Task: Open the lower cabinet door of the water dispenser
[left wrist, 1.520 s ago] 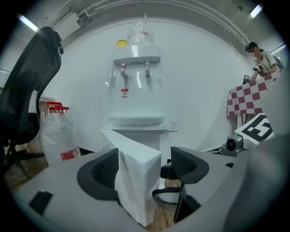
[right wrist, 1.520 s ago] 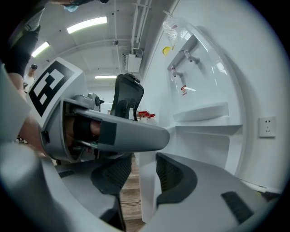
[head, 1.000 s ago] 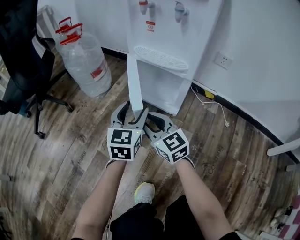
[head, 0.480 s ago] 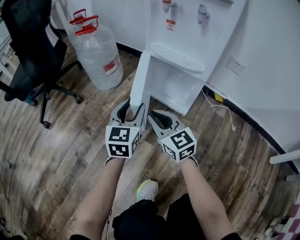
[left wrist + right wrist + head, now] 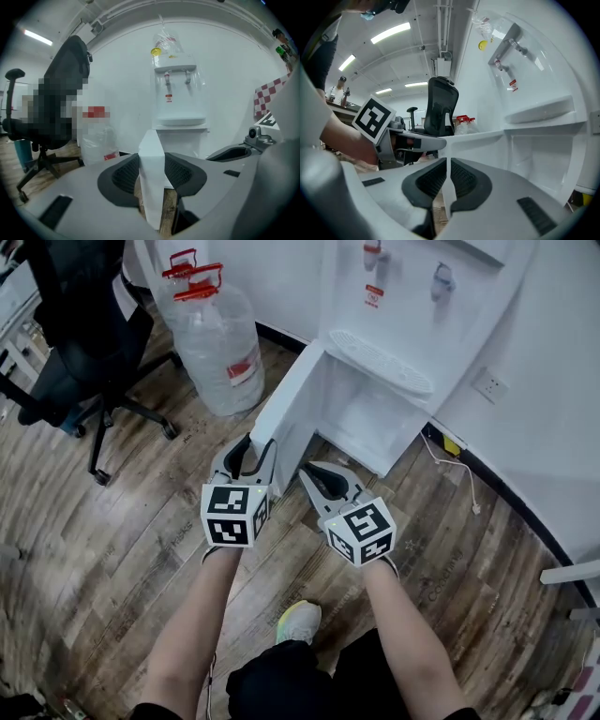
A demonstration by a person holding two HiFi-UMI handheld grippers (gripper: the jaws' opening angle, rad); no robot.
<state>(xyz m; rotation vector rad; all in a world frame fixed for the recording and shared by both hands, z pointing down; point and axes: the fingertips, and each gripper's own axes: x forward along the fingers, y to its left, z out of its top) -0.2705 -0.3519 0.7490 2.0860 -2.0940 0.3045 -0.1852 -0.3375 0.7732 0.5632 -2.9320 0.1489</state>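
The white water dispenser (image 5: 398,296) stands against the wall. Its lower cabinet door (image 5: 292,399) hangs open, swung out to the left, and the empty white compartment (image 5: 370,418) shows behind it. My left gripper (image 5: 255,448) has the door's free edge (image 5: 152,197) between its pads; the jaws are closing and both pads lie against the panel. My right gripper (image 5: 305,470) sits just right of the door's inner face. Its jaws (image 5: 447,164) are closing and almost together, with nothing between them.
A large clear water bottle (image 5: 220,348) with red caps stands left of the door. A black office chair (image 5: 75,324) is farther left. A wall socket (image 5: 489,383) and a loose white cable (image 5: 455,465) lie right of the dispenser. My shoe (image 5: 298,620) rests on the wooden floor.
The door has swung wider to the left with my left gripper on its edge. My right gripper's jaws have drawn nearly together and stayed beside the door.
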